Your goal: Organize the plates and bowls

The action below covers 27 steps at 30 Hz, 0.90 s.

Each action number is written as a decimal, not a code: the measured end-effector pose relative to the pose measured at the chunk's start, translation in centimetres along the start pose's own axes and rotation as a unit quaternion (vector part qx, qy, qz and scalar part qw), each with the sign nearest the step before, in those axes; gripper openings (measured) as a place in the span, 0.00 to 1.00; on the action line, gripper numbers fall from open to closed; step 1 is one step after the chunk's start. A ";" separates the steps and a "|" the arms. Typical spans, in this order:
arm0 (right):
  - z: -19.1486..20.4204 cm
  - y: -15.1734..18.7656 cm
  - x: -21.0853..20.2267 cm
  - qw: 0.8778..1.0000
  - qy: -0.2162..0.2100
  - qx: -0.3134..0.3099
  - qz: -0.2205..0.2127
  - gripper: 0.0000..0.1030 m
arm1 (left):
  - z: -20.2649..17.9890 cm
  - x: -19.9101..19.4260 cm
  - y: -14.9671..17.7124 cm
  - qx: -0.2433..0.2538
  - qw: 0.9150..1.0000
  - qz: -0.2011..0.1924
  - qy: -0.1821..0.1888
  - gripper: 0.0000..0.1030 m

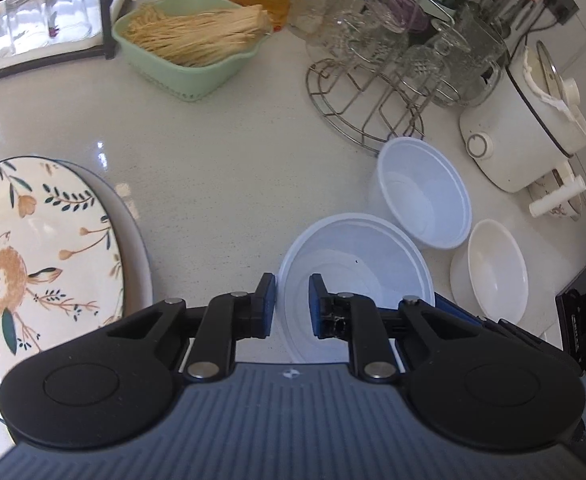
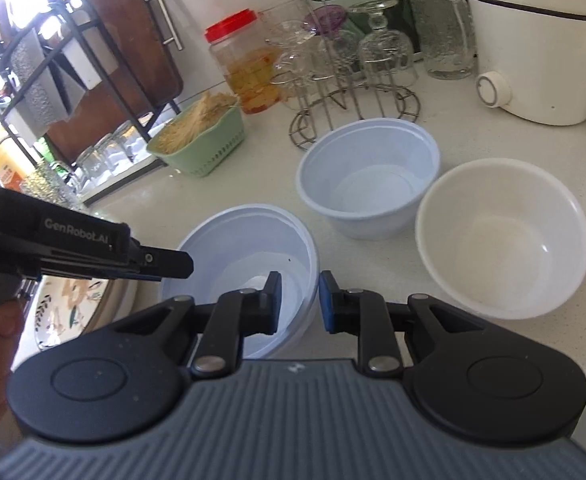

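White plastic bowl (image 1: 357, 276) near counter edge, floral plate (image 1: 41, 252) to its left | my left gripper (image 1: 291, 304) pinches its left rim, right gripper (image 2: 300, 300) its right rim, fingers narrow | I'd lift level, both sides together, then nest.

Glossy speckled stone-look countertop (image 1: 221, 148); thin translucent plastic bowl (image 1: 357, 264); wire metal rack (image 1: 365, 108).

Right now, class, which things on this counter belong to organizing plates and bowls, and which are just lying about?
Job: floral ceramic plate; two pale blue plastic bowls; white round bowl.
Lying about: green noodle basket; wire glass rack; red-lidded jar.
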State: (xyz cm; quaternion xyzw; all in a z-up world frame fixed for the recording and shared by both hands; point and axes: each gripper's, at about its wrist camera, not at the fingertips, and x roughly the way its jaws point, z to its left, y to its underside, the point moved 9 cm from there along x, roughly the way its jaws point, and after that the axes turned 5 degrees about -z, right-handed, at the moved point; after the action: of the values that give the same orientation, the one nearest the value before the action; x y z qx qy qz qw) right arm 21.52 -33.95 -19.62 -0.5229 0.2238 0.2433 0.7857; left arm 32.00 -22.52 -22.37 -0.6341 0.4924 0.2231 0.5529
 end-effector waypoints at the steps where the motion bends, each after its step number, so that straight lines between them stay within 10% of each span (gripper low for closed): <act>1: 0.3 0.0 0.1 1.000 -0.002 -0.005 0.000 0.23 | 0.2 0.0 0.0 -0.001 1.000 -0.001 -0.002 0.20; 27: 2.8 0.3 1.5 0.998 -0.018 -0.065 0.016 0.24 | 2.6 -1.5 0.2 -0.034 0.999 0.014 -0.017 0.21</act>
State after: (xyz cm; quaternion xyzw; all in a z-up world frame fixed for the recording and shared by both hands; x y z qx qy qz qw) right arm 22.80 -30.98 -19.75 -0.5649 0.2014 0.2795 0.7498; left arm 31.84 -19.59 -21.99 -0.6414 0.4837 0.2587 0.5363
